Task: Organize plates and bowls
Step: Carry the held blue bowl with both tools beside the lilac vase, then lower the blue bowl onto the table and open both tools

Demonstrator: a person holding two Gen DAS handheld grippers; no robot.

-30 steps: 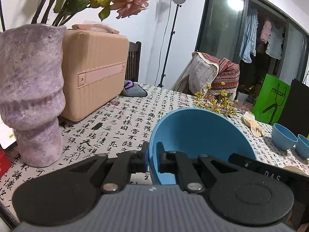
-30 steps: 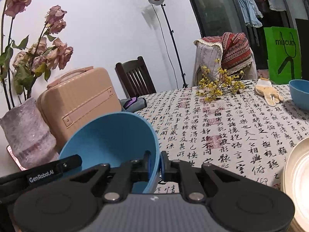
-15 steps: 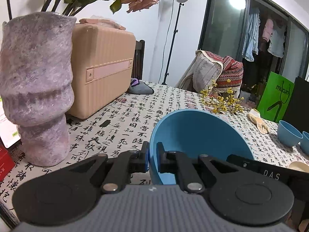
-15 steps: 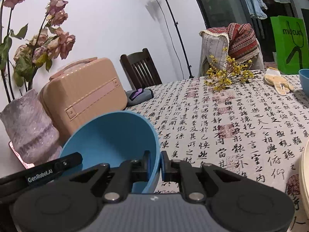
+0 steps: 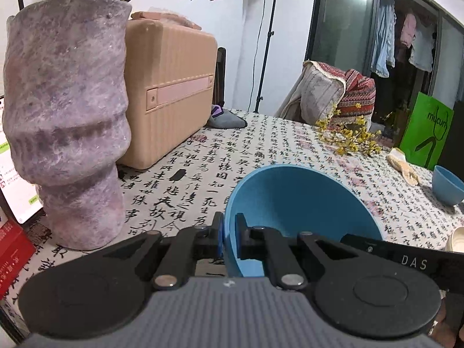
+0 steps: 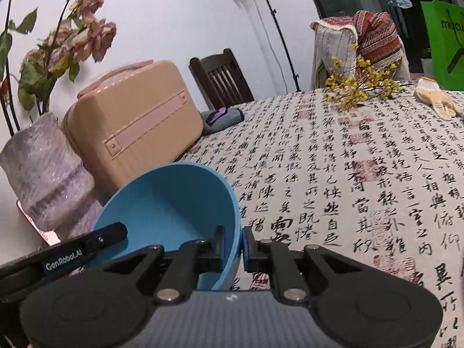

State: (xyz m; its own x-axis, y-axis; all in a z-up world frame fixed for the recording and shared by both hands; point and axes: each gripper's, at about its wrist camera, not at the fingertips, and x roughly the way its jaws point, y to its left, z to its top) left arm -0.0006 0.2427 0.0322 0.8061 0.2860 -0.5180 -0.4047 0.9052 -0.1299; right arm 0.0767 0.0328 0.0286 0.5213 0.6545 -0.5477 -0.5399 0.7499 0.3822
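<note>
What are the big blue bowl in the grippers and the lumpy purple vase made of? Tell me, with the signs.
Big blue bowl: probably plastic or melamine, matte; its colour is even with no glaze shine and the wall looks thin. Ceramic cannot be ruled out.
Lumpy purple vase: looks like rough stone or textured ceramic; its mottled surface shows glittery flecks. Uncertain which.

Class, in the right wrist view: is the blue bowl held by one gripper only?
No: both the right gripper and left gripper pinch the blue bowl's rim.

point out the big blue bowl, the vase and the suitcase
big blue bowl (image 5: 295, 203), left wrist view, on its inner wall
vase (image 5: 66, 110), left wrist view, on its upper body
suitcase (image 6: 139, 133), right wrist view, on its ribbed front
</note>
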